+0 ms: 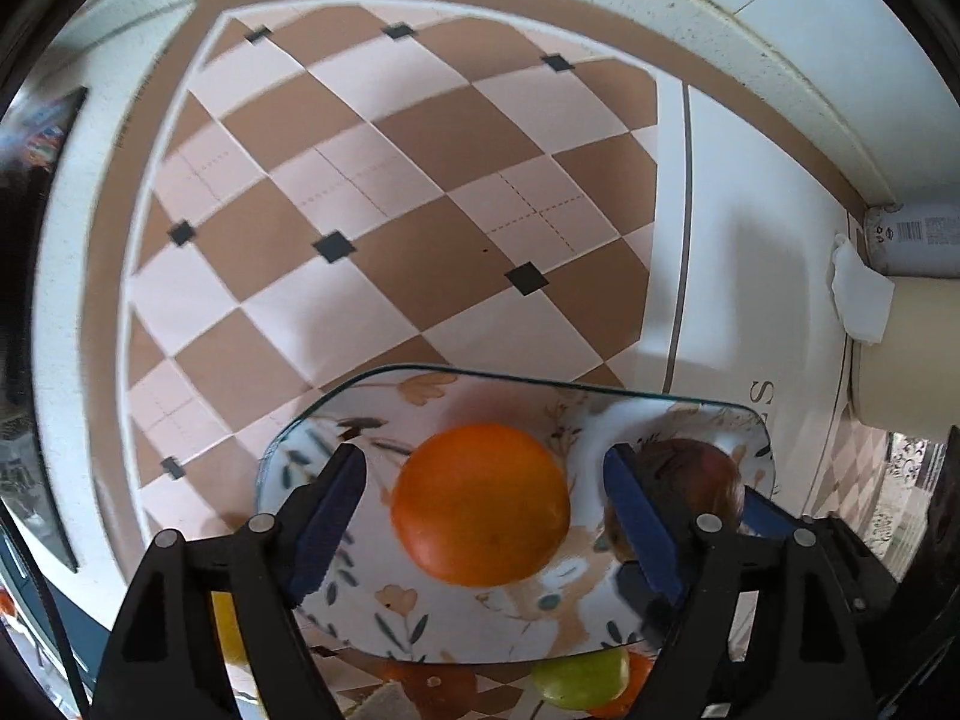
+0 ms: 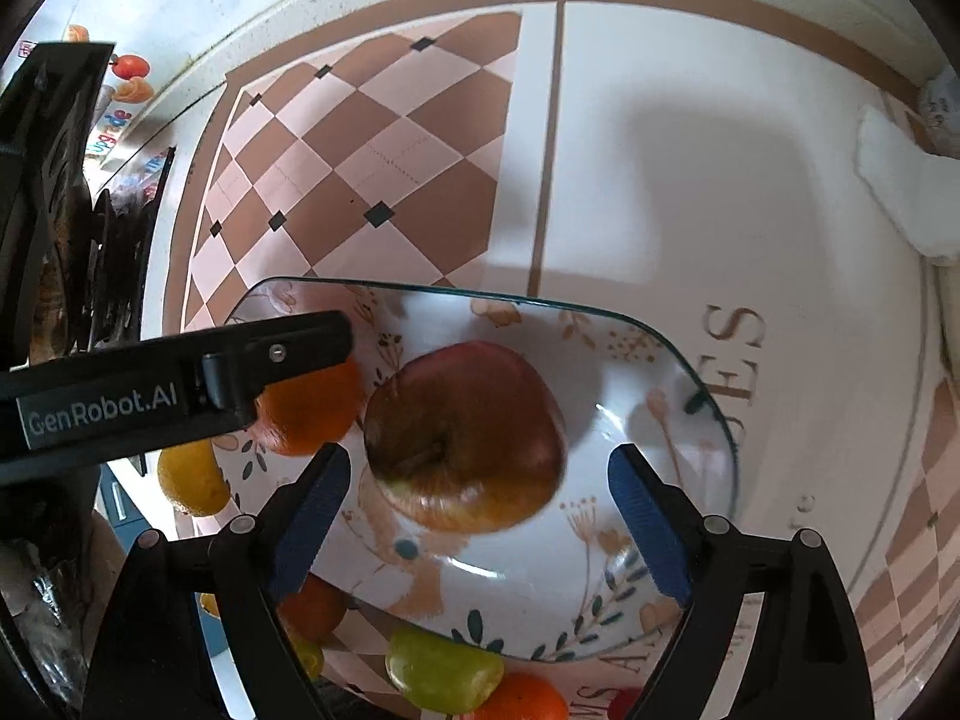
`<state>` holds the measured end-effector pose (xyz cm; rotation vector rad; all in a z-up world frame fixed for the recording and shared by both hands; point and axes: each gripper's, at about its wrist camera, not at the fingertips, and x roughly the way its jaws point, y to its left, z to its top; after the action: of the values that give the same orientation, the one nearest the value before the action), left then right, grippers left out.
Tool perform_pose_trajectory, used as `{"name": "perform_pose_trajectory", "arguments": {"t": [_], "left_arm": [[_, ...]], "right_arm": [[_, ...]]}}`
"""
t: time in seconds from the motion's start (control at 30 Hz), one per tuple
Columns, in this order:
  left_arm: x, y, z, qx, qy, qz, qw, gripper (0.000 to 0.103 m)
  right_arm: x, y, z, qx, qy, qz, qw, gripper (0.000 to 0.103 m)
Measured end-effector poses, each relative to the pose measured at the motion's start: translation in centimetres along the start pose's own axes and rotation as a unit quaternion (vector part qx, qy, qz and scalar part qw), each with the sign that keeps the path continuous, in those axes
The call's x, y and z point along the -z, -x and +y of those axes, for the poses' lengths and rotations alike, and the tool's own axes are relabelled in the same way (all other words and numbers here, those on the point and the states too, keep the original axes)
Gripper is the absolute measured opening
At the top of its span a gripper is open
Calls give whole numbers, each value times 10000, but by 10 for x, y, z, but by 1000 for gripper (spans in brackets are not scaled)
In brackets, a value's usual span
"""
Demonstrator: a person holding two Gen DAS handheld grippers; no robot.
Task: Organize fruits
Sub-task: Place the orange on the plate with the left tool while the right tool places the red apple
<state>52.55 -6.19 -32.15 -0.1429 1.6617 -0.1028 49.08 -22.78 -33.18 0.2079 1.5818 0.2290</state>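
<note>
Your left gripper hangs above the square glass plate with the floral print, its blue-padded fingers spread wide on either side of the round orange, which lies on the plate and touches neither pad. Your right gripper is just as wide, its fingers apart from the red apple with the brown stem hollow that rests on the same plate between them, just beside the orange. In the right wrist view the black body of your left tool crosses over the orange from the left. Off the plate's near edge, on the brown-and-pink checked tablecloth, lie a green apple, a second orange touching it, a third orange fruit behind your right gripper's left finger, and a yellow lemon near the plate's left corner. A cream cylindrical container stands at the table's right side with a crumpled white tissue against it.
</note>
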Motion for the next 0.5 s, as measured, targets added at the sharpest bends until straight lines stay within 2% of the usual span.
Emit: {"name": "perform_pose_trajectory", "arguments": {"t": [0.1, 0.23, 0.33, 0.5], "left_arm": [[14, 19, 1, -212, -113, -318, 9992, 81], [39, 45, 5, -408, -216, -681, 9966, 81], [63, 65, 3, -622, -367, -995, 9924, 81], [93, 93, -3, -736, -589, -1439, 9851, 81]], "right_arm": [[14, 17, 1, 306, -29, -226, 9993, 90], [33, 36, 5, 486, -161, -450, 9977, 90], [49, 52, 11, 586, -243, -641, 9959, 90], [83, 84, 18, 753, -333, -934, 9922, 90]]}}
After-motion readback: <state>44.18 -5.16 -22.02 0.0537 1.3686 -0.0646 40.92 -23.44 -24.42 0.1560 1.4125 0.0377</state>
